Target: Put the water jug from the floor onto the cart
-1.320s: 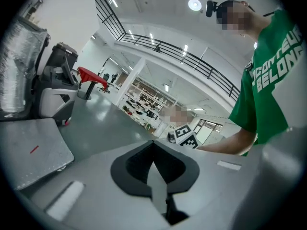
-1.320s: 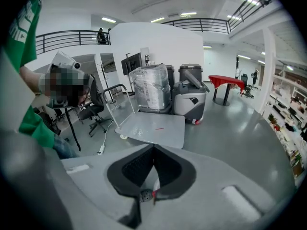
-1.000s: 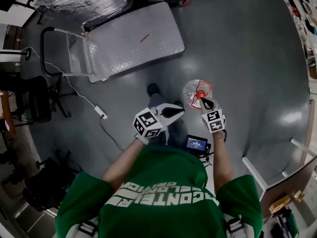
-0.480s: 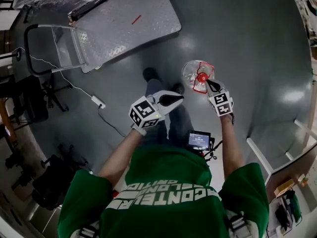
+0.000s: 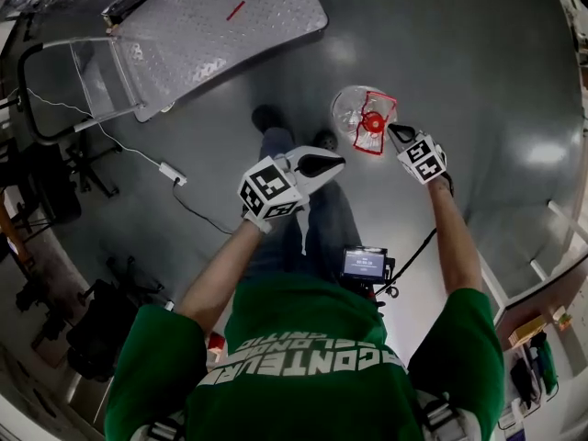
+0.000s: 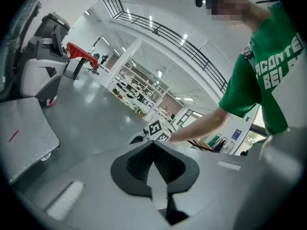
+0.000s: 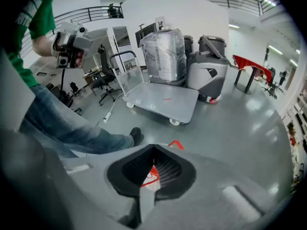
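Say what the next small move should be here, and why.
Probably open the jaws of the right gripper and ease them down around the red handle of the water jug. The jaws are shut just beside that handle, and the jug stands on the floor, not yet held.

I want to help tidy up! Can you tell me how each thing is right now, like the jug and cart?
water jug, upright on the floor, red cap on.
cart, deck bare.
left gripper, jaws shut, empty.
right gripper, jaws shut, empty, close beside the jug.
small screen, lit.
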### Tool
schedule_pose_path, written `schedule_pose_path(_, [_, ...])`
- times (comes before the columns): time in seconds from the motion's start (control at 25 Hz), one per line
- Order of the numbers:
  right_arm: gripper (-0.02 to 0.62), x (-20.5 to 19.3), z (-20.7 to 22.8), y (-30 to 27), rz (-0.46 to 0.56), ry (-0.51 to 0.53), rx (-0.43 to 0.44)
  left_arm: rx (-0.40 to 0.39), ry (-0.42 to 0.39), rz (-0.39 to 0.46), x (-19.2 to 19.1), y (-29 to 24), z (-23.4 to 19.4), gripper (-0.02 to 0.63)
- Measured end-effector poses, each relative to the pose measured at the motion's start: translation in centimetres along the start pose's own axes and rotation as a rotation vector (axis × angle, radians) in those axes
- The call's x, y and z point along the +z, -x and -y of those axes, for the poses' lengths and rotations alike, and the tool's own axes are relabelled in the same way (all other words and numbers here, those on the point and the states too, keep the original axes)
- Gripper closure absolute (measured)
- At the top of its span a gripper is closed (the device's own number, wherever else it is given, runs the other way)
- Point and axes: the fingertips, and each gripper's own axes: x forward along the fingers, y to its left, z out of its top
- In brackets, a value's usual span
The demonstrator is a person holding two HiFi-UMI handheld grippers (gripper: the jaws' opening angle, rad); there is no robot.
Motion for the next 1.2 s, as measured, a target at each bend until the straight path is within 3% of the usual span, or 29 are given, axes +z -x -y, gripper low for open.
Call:
schedule_pose_path(0.12, [0.600,-2.0,-0.4,-2.3,-0.011,-0.012,0.010,-0.018,0.002,-0.012,-0.8,-1.3,-0.5,0.594])
schedule_pose_path(0.4, [0.401,-4.8,-1.2,-6.2,-0.033,-0.084,-0.010,-0.048,0.005,-0.016,-1.8,-2.6,-0.6,0.594])
schedule_pose_path(0.72, [0.259,-6.9,-0.4,-10.1,-0.073,-0.140,-0.073,-0.064,0.009,-0.023,-2.0,-3.0,-1.0,0.595])
schedule_pose_path(1.2, [0.239,-9.8,-0.2,-14.8,-0.187,-0.193,-0.163,-0.043,0.033,-0.016,-2.8,-1.1,-2.1,0.595])
